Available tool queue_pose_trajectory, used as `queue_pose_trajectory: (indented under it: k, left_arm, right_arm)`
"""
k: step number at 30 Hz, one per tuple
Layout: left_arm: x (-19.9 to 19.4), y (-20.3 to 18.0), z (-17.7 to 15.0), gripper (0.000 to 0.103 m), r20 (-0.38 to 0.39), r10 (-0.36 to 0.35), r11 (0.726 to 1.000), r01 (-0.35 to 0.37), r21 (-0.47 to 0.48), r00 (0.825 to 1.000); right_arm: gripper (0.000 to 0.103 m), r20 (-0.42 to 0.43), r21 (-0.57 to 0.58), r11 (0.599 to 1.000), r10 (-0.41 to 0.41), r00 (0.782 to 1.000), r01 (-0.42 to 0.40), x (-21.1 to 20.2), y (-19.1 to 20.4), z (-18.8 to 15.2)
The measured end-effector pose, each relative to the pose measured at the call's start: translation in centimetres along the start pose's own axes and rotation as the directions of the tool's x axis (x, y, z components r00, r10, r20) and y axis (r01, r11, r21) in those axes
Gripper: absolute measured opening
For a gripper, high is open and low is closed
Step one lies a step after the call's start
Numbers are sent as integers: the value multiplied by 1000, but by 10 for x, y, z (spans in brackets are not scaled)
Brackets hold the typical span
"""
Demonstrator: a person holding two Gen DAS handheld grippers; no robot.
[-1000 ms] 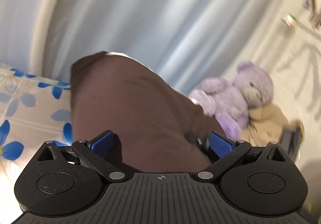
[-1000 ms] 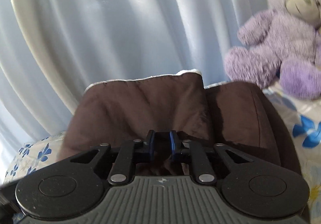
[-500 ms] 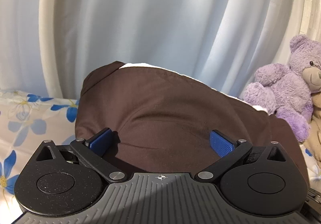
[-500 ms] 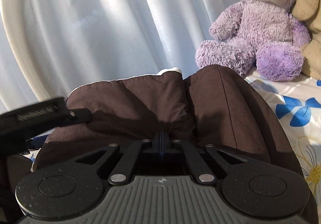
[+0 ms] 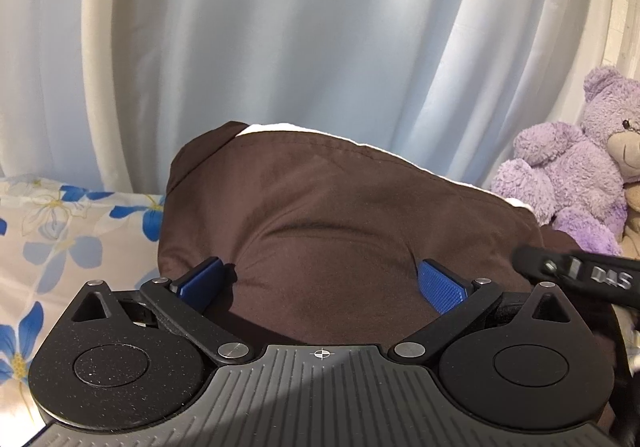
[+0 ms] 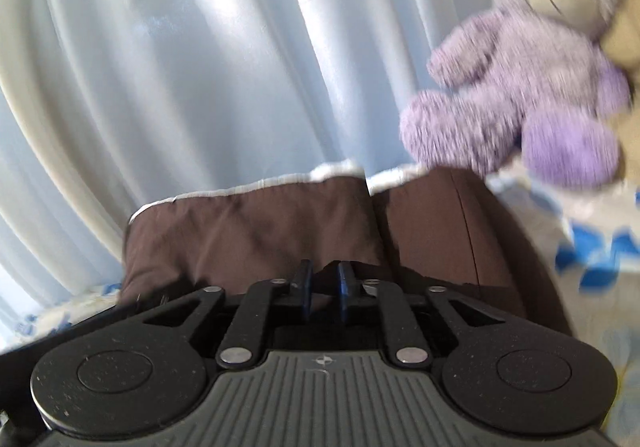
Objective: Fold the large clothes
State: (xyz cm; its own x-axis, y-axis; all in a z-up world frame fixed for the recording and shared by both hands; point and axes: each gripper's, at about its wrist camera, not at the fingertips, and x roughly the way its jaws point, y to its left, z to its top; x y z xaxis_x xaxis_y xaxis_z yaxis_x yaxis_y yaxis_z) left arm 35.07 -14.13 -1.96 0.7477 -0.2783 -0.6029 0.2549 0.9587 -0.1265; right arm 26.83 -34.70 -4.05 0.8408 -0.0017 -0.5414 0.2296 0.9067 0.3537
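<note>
Brown garment [image 5: 340,215], folded, white-lined, lay on the flowered bed sheet [image 5: 60,231] before pale curtains [image 5: 300,27], purple teddy bear [image 5: 576,167] beside it; left tongs [image 5: 320,283] gaped wide over it; right tongs [image 6: 323,283] were opening, cloth between them.

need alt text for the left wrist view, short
The left claw, jaws wide open, rests against a folded brown garment on a floral bedsheet. Pale curtains hang behind, with a purple teddy bear at right.
</note>
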Motion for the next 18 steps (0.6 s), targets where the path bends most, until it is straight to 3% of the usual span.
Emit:
queue_pose_trajectory:
  k: [5, 7, 9, 14, 18]
  left_arm:
    - [13, -1, 32, 103, -15, 50, 999, -50, 10, 999]
    - [25, 1, 38, 103, -27, 57, 998, -57, -7, 998]
    - [43, 4, 36, 103, -84, 46, 998, -49, -27, 995]
    - [56, 5, 20, 103, -51, 66, 997, -67, -33, 997]
    - [58, 7, 20, 103, -56, 70, 997, -72, -32, 996]
  right_arm:
    - [18, -55, -61, 998, -3, 998, 0, 37, 0, 16]
    - [18, -39, -88, 996, -2, 999, -1, 42, -2, 12]
    - [18, -16, -85, 996, 9, 1000, -10, 44, -6, 5]
    - [18, -5, -30, 998, 47, 999, -47, 49, -20, -1]
    - [17, -6, -61, 998, 22, 1000, -23, 56, -16, -3]
